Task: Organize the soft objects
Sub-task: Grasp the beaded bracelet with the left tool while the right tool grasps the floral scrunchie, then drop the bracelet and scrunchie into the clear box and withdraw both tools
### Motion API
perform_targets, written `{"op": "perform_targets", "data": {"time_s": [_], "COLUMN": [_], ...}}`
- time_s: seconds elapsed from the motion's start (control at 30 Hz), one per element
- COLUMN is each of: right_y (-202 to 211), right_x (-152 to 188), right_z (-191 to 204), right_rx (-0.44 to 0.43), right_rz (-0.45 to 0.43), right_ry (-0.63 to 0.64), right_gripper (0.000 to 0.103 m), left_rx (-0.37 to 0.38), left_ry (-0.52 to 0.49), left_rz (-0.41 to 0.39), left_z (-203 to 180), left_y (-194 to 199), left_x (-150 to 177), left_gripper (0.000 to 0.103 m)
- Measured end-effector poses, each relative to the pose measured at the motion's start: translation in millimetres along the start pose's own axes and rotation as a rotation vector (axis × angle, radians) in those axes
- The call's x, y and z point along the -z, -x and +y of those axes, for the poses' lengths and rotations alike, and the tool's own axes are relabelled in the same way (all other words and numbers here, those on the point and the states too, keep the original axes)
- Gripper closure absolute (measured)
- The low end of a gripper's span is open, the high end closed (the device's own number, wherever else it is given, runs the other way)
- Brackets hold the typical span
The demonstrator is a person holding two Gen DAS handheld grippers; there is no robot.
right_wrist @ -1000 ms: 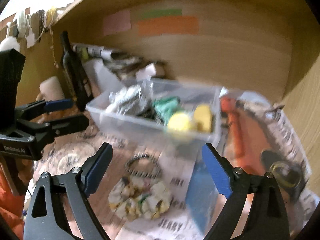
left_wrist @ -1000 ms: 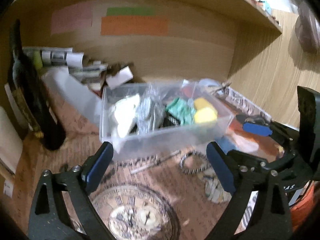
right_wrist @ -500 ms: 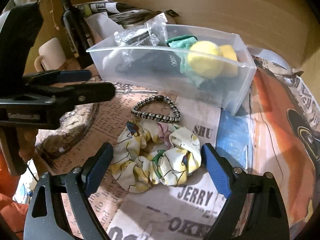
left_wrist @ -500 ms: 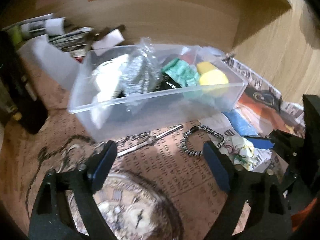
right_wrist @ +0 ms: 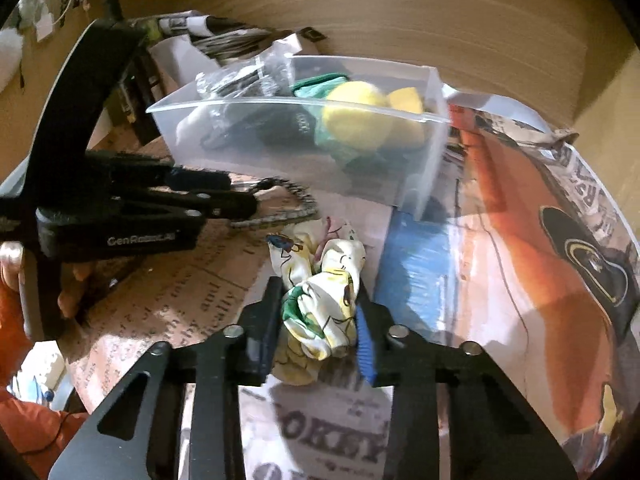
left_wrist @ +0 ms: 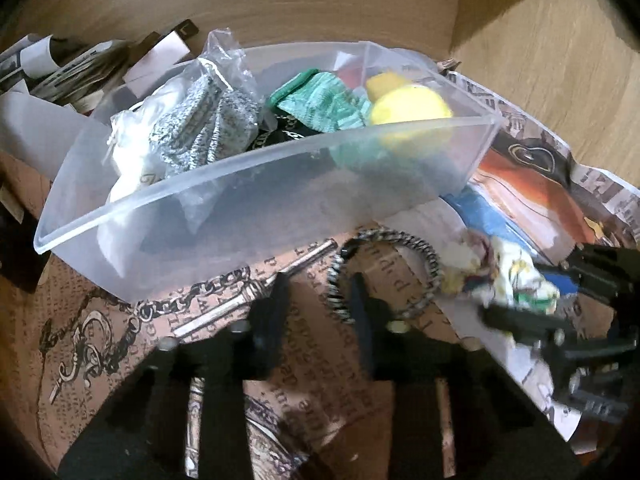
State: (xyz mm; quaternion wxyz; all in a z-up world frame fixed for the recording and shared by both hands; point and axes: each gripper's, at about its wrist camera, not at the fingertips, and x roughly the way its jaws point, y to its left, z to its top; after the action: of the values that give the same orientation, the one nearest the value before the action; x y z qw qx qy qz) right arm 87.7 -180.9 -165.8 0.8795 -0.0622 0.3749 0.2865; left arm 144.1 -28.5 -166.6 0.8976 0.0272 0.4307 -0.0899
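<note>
Our right gripper (right_wrist: pixel 316 320) pinches the scrunchie (right_wrist: pixel 320 304); our left gripper's (left_wrist: pixel 320 304) fingers are nearly together by the striped band (left_wrist: pixel 384 268), the plastic box (left_wrist: pixel 256 200) behind.

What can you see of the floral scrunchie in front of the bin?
The scrunchie is a ruffled ring of soft cream fabric printed with yellow, green and red motifs. It is bunched and squeezed between the right tool fingers, which have closed on its near end. Its far end lies on the newsprint paper, close to the braided band. In the left view it looks blurred.
</note>
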Motion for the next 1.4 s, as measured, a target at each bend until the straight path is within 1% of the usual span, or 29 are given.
{"op": "perform_targets", "data": {"time_s": [0.03,0.13,0.2,0.37,0.7,0.73,0.8,0.97,1.1,1.2,1.3,1.4], "right_y": [0,6,12,30,52,54,59,64,60,53,39,18], "right_x": [0,-2,-4,-18,-49,-52,-59,-79,-95,-104,-111,-117], "right_z": [-2,-7,-9,-12,0,1,3,8,11,13,15,16], "right_rx": [0.005,0.023,0.030,0.038,0.038,0.038,0.036,0.029,0.021,0.014,-0.001,-0.012], "right_rz": [-0.004,-0.031,-0.054,-0.127,-0.262,-0.276,-0.305,-0.367,-0.395,-0.396,-0.376,-0.334], "right_ry": [-0.009,-0.031,-0.035,-0.038,-0.009,-0.006,0.000,0.011,0.020,0.023,0.022,0.019], "right_gripper": [0.079,0.081,0.081,0.081,0.081,0.081,0.081,0.081,0.081,0.081,0.081,0.081], "left_rx": [0.000,0.021,0.044,0.039,0.031,0.028,0.023,0.008,-0.007,-0.024,-0.030,-0.037], "left_ry": [-0.004,0.010,0.023,0.037,0.078,0.081,0.085,0.115,0.144,0.161,0.174,0.183], "left_rz": [-0.003,-0.007,-0.009,-0.069,-0.261,-0.278,-0.309,-0.380,-0.396,-0.392,-0.380,-0.362], "left_z": [-1,0,2,4,20,16,18,31,42,52,59,62], "left_y": [1,6,10,36,101,102,113,133,136,131,121,106], "left_x": [2,6,9,13,-9,-15,-17,-28,-36,-42,-46,-49], "left_gripper": [0.091,0.097,0.097,0.097,0.097,0.097,0.097,0.097,0.097,0.097,0.097,0.097]}}
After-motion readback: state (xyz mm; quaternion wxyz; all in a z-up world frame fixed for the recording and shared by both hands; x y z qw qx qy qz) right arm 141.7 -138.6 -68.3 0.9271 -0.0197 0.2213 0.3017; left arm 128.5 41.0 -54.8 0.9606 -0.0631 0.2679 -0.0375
